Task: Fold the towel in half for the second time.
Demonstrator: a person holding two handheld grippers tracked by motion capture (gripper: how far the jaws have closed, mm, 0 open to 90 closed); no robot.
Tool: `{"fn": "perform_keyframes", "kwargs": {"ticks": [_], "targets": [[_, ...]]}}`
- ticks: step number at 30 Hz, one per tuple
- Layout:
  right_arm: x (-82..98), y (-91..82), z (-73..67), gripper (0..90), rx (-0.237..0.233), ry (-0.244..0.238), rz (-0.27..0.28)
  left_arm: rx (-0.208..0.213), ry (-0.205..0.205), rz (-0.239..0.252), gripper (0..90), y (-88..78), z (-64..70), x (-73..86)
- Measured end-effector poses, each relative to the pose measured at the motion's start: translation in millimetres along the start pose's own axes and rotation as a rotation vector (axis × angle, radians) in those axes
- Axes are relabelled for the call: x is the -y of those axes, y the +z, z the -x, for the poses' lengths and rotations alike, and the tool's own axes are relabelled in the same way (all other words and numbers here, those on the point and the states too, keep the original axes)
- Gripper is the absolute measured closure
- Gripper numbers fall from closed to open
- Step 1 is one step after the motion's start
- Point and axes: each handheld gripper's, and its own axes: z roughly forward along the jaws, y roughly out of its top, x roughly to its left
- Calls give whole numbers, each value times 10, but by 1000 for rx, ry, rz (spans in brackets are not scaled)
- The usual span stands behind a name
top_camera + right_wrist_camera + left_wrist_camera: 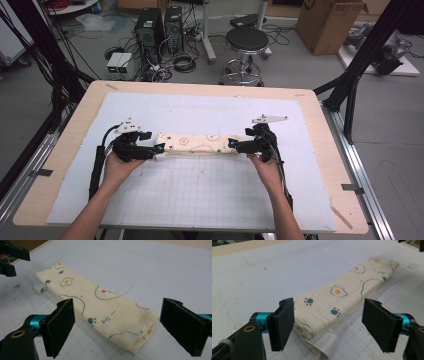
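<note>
The folded cloth (pixel 196 143) lay as a long narrow strip on the white mat (pixel 200 195) near the middle of the worktop (pixel 70 145), its long axis running from nine o'clock to three o'clock in the high view. I had one hand-held gripper at each short end: the left hand-held gripper (pixel 159 150) at the nine o'clock end and the right hand-held gripper (pixel 233 145) at the three o'clock end, each about as near to its end as the other. In both gripper views the cloth stretched away toward twelve o'clock from between the jaws.

Both hand-held grippers stood released, jaws spread wide to either side of the cloth ends, pads clear of the fabric.

The cloth (pixel 332 305) looked cream-coloured and crinkled, printed with fried eggs, blue paw prints and dark outlined shapes. A small white label (pixel 325 345) stuck out from its left end. At the right end (pixel 100 312) I read "Hi" and saw stacked layers.
</note>
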Motion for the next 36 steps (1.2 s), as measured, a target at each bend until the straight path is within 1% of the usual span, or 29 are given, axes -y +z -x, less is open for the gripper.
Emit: {"fn": "perform_keyframes", "kwargs": {"ticks": [3, 5, 7, 10, 13, 15, 17, 20, 21, 24, 27, 29, 31, 33, 35, 36], "targets": [[1, -21, -19, 121, -3, 4, 1, 2, 0, 12, 255, -54, 7, 40], [4, -31, -29, 120, -8, -9, -2, 3, -10, 24, 252, -93, 6, 74], [14, -45, -51, 120, 1, -8, -5, 0, -12, 23, 245, -135, 15, 101], [75, -75, -81, 120, 3, -22, 16, -1, 19, 10, 239, -174, 58, 117], [171, -96, -94, 120, 8, -17, 28, 2, 33, 19, 240, -198, 93, 151], [217, -106, -98, 120, 9, -11, 26, 4, 20, 26, 240, -206, 96, 192], [268, -122, -102, 120, 6, -9, 28, 4, 21, 27, 239, -221, 95, 237], [315, -151, -111, 119, 7, -6, 26, 1, 34, 24, 239, -265, 91, 298], [323, -160, -113, 119, 5, -6, 30, 1, 29, 29, 239, -278, 87, 318], [368, -190, -124, 118, 6, -10, 41, 1, 21, 16, 239, -317, 77, 370], [421, -212, -135, 118, 18, -18, 29, 2, 19, 20, 239, -349, 97, 399], [431, -223, -135, 118, 19, -19, 11, 7, 25, 24, 239, -381, 115, 416], [455, -255, -141, 118, 23, -26, 19, 0, 35, 17, 239, -398, 135, 435], [485, -289, -142, 118, 25, -37, 35, 0, 33, 14, 239, -408, 151, 454], [514, -321, -144, 118, 30, -30, 36, 1, 41, 10, 239, -425, 158, 461], [532, -341, -140, 118, 32, -31, 35, -1, 33, 18, 239, -429, 168, 465]]}}
